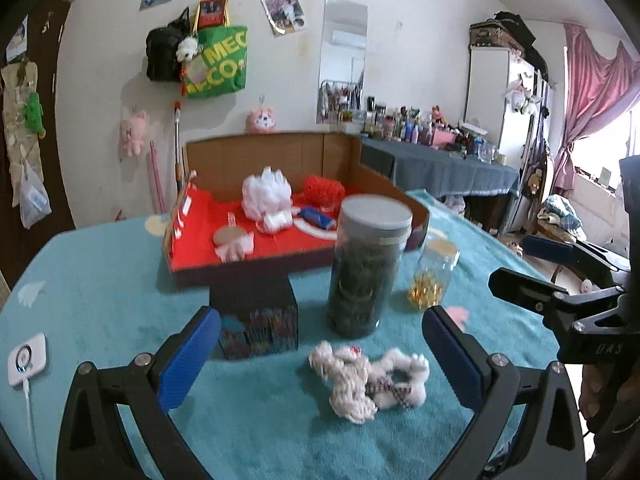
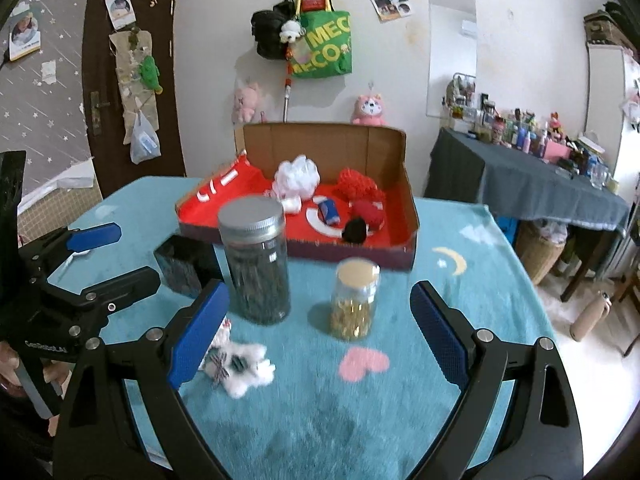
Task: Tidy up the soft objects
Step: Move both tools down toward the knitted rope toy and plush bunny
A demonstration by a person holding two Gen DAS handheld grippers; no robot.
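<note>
Left wrist view: the left gripper (image 1: 320,350) hung low over the teal table cover (image 1: 100,292) with its blue pads spread wide and nothing between them. The white knitted toy (image 1: 368,380) lay on the cover between the pads, toward the right one, likely the next soft thing to be lifted. Beyond it stood a dark jar (image 1: 366,266) with a grey lid, a small jar (image 1: 432,276) of gold pieces to its right, and a small dark box (image 1: 258,320) to its left. At the far side sat the red-lined cardboard box (image 1: 400,196), already holding a white pouf (image 1: 266,192), a red pouf (image 1: 324,190) and smaller soft pieces, seemingly the collecting place.

Right wrist view: the right gripper (image 2: 320,330) was also spread open and empty, aimed past the two jars. The toy lay near its left pad, partly hidden. A black pompom (image 2: 356,230) and a red ball (image 2: 370,212) also showed in the box.
</note>
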